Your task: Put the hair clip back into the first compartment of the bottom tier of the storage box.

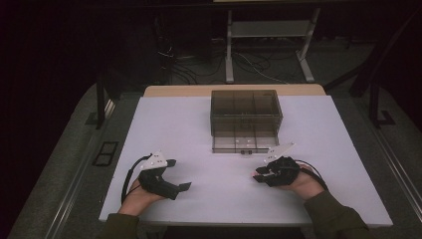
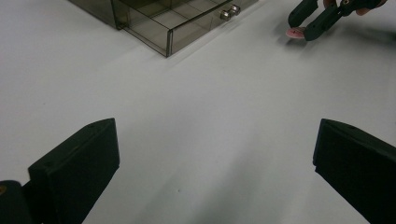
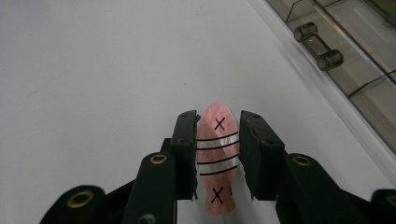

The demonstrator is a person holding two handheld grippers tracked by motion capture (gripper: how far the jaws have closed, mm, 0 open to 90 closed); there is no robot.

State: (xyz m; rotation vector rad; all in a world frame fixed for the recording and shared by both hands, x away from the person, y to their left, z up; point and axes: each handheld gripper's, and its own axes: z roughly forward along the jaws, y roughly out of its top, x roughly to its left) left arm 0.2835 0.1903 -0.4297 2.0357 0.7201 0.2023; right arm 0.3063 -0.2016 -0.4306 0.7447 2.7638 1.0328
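Your counter (image 1: pixel 169 129) is a wide white sheet, and the biggest thing on it is the smoky clear plastic box (image 1: pixel 245 108) standing at the far middle. Its bottom drawer (image 1: pixel 240 143) is pulled out toward you, with two small round knobs (image 3: pixel 318 45) on the front; in the right gripper view those knobs sit up and to the right of your fingers.

Your left gripper (image 1: pixel 180 175) rests on the near left part of the counter, well apart from the box. Its fingers (image 2: pixel 77 172) stand wide apart with only bare counter between them, and they point across toward the drawer's corner and your other hand.

Your right gripper (image 1: pixel 259 175) lies at the near right, just in front of the open drawer and a little to its right. Its fingers (image 3: pixel 186 140) are closed in against the two sides of a small pink fish (image 3: pixel 217 156), a flat piece marked with black lines across the middle and a black cross at each end. The fish lies lengthwise between the fingers, its rounded end poking out past the tips. In the left gripper view you see it as a pink spot low against the counter under the far gripper; whether it touches the surface cannot be told.
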